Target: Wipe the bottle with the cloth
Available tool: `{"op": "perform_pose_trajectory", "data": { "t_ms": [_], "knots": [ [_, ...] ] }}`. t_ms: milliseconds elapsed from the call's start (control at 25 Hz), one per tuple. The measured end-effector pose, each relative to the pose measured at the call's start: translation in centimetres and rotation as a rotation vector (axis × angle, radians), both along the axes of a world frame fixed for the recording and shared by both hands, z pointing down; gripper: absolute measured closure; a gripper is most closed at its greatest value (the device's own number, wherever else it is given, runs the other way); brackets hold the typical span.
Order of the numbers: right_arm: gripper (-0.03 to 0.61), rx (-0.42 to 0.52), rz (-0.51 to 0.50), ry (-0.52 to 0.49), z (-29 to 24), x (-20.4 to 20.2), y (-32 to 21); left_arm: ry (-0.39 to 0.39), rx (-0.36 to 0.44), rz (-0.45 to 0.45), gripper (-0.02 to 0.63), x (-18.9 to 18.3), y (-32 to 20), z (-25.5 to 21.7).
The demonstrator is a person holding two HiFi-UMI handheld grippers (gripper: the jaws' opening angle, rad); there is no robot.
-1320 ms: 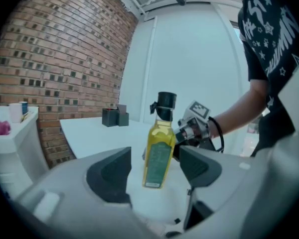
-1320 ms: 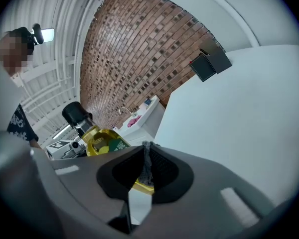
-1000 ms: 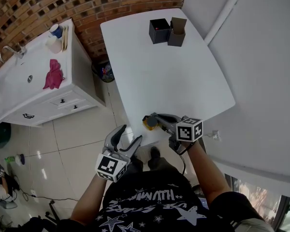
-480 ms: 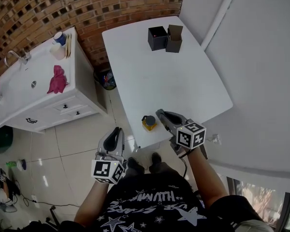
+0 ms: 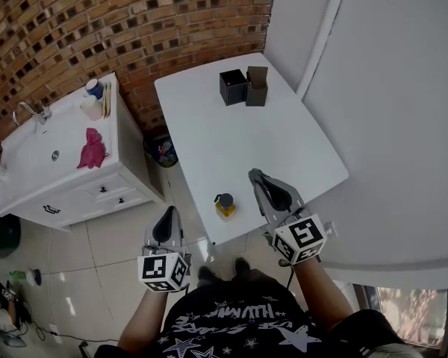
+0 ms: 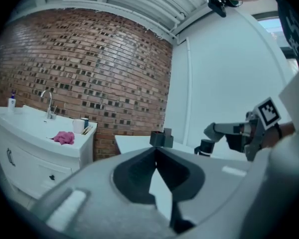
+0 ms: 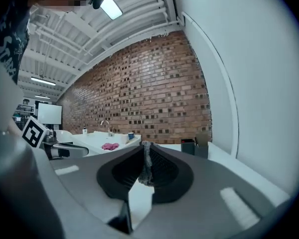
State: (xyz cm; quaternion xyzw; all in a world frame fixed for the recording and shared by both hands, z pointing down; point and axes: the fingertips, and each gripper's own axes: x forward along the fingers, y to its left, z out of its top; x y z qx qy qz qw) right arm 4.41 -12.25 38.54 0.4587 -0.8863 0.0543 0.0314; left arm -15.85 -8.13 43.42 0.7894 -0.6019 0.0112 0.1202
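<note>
Well beyond the bottle (image 5: 225, 204), two boxes (image 5: 243, 88) stand.

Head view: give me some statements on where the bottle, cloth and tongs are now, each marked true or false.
1. The bottle stands on the white table, near the edge closest to the person. True.
2. The pink cloth lies beside the bottle. False: it lies on the sink cabinet, off the table.
3. The right tongs grip the bottle. False: they are shut, apart from it.
4. The left tongs are shut with nothing between them. True.
5. Two dark boxes sit at the table's far end. True.
</note>
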Motion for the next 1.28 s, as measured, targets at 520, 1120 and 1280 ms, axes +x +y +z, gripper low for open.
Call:
{"op": "perform_pose_trajectory", "data": {
  "t_ms": [520, 1120, 1280],
  "knots": [
    [0.543, 0.038, -0.007, 0.062, -1.1, -0.7, 3.4, -0.107, 0.024, 0.085, 0.611, 2.7, -0.2, -1.3],
    [0.543, 0.002, 0.006, 0.026, 0.0, -0.3, 4.0, -0.123, 0.007, 0.028, 0.611, 3.0, 0.4, -0.9],
    [0.543, -0.002, -0.032, 0.022, -1.0, -1.2, 4.0, -0.122, 0.004, 0.020, 0.611, 2.7, 0.5, -0.4]
  ]
}}
